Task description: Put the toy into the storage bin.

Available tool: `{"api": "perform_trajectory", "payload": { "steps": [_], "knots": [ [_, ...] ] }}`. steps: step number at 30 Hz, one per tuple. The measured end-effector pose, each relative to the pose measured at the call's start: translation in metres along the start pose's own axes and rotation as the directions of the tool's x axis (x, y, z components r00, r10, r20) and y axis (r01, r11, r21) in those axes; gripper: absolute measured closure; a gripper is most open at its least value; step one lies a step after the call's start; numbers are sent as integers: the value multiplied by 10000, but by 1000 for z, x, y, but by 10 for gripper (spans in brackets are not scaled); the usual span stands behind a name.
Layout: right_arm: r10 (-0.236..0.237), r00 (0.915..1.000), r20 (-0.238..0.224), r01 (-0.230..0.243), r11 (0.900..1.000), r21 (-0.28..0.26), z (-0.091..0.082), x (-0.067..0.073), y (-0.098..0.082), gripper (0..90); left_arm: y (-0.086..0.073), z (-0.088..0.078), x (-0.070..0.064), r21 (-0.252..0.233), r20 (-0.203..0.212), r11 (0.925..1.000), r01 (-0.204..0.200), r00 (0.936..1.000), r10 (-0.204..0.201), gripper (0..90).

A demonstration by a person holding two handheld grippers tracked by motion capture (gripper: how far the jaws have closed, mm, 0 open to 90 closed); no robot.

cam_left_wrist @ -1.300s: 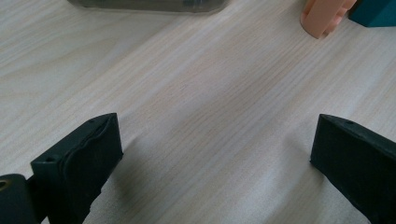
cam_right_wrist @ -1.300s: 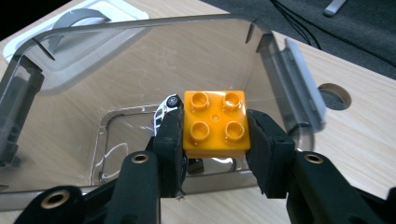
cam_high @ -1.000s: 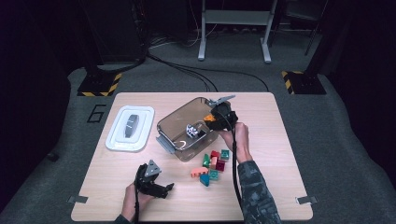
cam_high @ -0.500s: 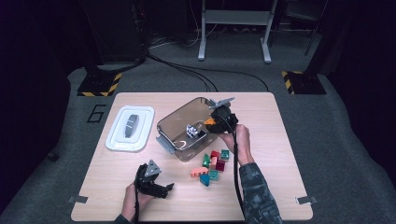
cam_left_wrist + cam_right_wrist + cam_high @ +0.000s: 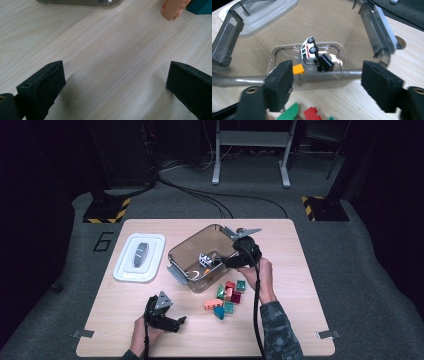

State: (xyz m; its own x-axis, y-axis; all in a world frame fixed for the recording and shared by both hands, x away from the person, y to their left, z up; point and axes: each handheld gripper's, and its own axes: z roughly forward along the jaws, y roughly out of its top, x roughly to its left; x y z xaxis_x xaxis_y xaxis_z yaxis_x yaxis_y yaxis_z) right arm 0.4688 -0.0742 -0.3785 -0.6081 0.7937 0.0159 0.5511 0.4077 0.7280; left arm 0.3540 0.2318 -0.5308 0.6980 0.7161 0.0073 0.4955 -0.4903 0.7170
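Clear smoky-grey plastic container (image 5: 200, 265) near the middle of the light wooden table (image 5: 300, 320), set at an angle, latch flaps hanging open at its ends. Inside it — a white toy car (image 5: 309, 51) tipped on its side, a small black piece (image 5: 325, 62) touching it, and an orange block (image 5: 298, 69) against the near wall.

Right gripper (image 5: 226, 262) held just over the container's near rim, in the person's right hand (image 5: 260, 277); jaws have just been opening and now stand wide, nothing between them but the container's edge below, seen from the right gripper view (image 5: 327, 86).

Just beside the container, toward the person, a loose cluster of building blocks (image 5: 227, 297) — red, green, teal, one peach-orange piece (image 5: 172, 8) at the near edge.

Left gripper (image 5: 172, 322) low at the table's near side, well apart from the container, jaws spread wide over bare wood grain, holding nothing (image 5: 113, 82).

White container lid (image 5: 139, 257) lying flat to the left of the container, a dark handle at its centre.

Beyond the table: dark grey carpet, a pale "6" (image 5: 103, 241) marked beside the table's left far corner, two yellow-and-black striped floor plates (image 5: 105, 211), black cables (image 5: 200, 195) trailing across the floor, and the legs of a grey metal stand (image 5: 250, 150) at the back. Room dim, edges falling into black.
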Motion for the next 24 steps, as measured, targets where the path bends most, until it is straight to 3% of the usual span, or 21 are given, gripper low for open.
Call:
{"api": "perform_trajectory", "payload": {
  "steps": [6,12,17,24],
  "knots": [
    [396,9990,223,-391,9990,-214,-12,-3,-18,173,0,0,0,-2,0,10000,1,10000,-1,19],
    [887,9958,241,-884,9960,-130,-13,-6,-42,143,0,0,0,-64,3,10000,71,10000,-71,19],
    [1157,9927,352,-1159,9932,42,-5,-9,-65,139,0,0,0,-49,-15,10000,45,10000,-45,19],
    [1772,9814,739,-1804,9829,380,17,-16,-95,139,0,0,0,2,-8,10000,-19,10000,19,19]
  ]
}}
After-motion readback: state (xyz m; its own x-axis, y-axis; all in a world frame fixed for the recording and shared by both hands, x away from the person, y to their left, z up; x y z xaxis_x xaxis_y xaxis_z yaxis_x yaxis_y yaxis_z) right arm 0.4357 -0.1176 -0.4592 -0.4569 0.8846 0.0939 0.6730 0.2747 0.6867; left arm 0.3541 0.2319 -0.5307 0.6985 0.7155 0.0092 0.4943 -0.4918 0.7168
